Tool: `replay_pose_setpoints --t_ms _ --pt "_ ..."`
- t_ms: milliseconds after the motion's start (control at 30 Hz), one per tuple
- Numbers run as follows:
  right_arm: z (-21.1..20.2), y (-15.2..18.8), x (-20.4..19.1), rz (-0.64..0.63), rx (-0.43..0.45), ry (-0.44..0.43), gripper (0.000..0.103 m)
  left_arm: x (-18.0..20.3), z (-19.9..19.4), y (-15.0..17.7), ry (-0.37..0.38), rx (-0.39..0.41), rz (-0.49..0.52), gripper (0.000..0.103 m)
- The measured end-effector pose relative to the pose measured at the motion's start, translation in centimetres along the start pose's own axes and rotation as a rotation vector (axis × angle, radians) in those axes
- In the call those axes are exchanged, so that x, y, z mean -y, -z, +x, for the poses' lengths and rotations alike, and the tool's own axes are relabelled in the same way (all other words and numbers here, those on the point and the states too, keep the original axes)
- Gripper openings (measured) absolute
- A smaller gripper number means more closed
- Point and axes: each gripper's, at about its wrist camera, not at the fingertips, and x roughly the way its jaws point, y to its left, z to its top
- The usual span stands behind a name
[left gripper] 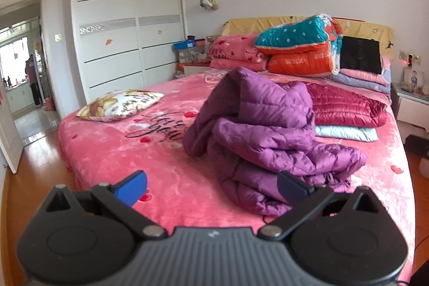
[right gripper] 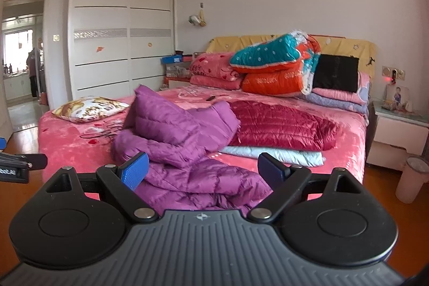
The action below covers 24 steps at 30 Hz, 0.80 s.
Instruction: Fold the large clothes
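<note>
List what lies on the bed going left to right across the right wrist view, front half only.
Floral pillow → crumpled purple down jacket → folded dark red down jacket, which lies on a pale grey folded garment.

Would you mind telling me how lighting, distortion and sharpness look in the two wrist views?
Left wrist view: strong fisheye bending the wardrobe, dark corner vignetting, blown-out window through the doorway; purple jacket reasonably sharp. Right wrist view: same curvature, even daylight, slightly soft throughout.
</note>
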Motion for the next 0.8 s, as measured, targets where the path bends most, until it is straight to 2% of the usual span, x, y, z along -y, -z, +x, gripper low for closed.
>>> replay_pose_setpoints --t_ms 200,500,700,800 --pt "1.5 1.8 1.4 0.022 -0.006 0.05 0.103 1.7 2.3 0.5 0.019 -0.008 0.031 0.102" --pt "4.6 4.6 5.1 0.07 -0.044 0.125 0.103 5.9 6.5 0.7 0.116 -0.035 0.066 0.102" --pt "6.6 5.7 6.7 0.085 -0.098 0.139 0.103 11.2 9.6 -0.4 0.123 0.016 0.239 0.102" --pt "8.0 5.7 7.7 0.097 -0.111 0.131 0.103 14.0 11.9 -0.6 0.093 0.03 0.355 0.102"
